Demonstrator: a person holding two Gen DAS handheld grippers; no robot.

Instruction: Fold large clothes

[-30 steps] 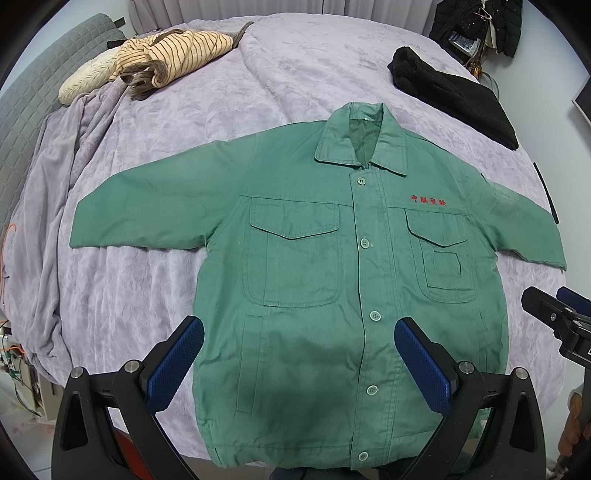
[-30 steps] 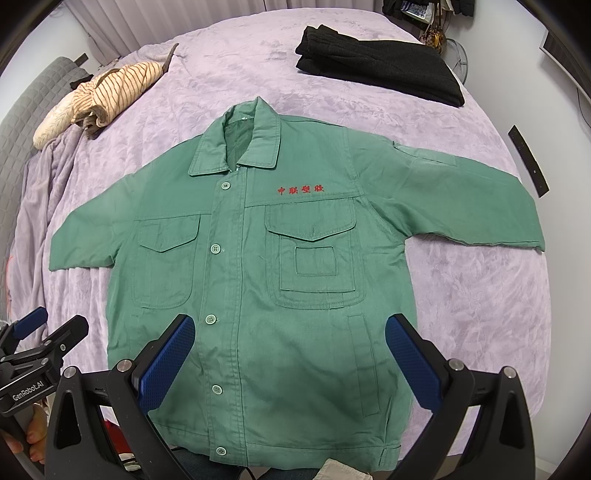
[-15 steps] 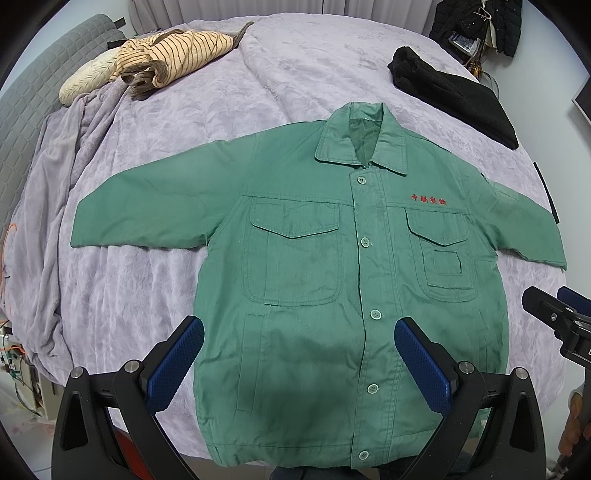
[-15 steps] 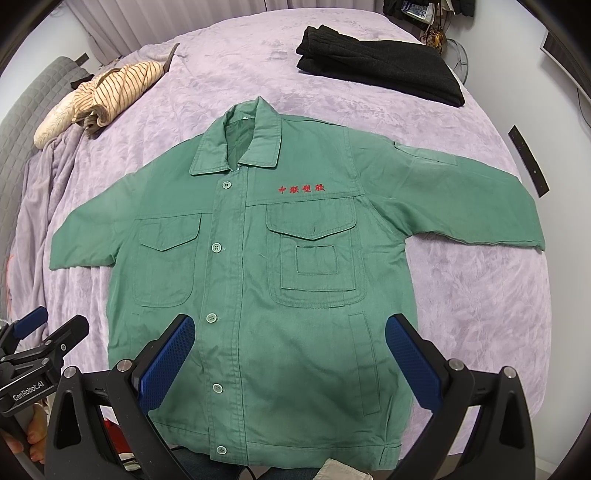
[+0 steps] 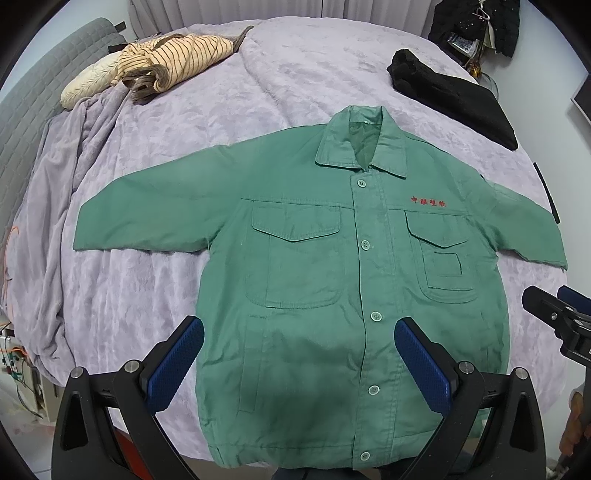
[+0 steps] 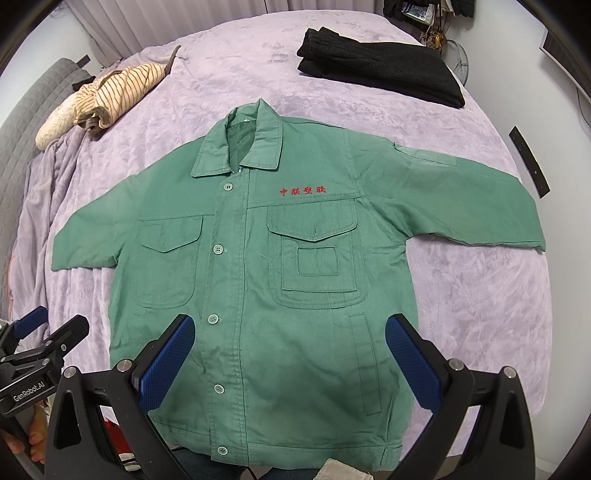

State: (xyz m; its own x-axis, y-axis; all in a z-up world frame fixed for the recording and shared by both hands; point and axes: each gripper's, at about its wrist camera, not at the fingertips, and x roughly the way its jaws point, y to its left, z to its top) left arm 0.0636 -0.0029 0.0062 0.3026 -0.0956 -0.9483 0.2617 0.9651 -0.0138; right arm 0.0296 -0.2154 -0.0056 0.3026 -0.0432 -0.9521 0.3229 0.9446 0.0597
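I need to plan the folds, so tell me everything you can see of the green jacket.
The green jacket looks like sturdy woven cotton. It lies flat, front up and buttoned, on the purple blanket, collar away from the camera, both sleeves spread sideways. It has pale buttons, two flapped chest pockets, red embroidered characters and a sleeve pocket. Its hem reaches the bed's near edge. No gripper touches it.

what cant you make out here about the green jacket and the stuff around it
- Green jacket hem: left wrist view, the bottom frame edge and the open left gripper cover it.
- Red embroidered characters: right wrist view, too small to read.
- Folded black garment: its type is unclear in both views.
- Dark items beyond the bed: left wrist view, cut by the top edge.
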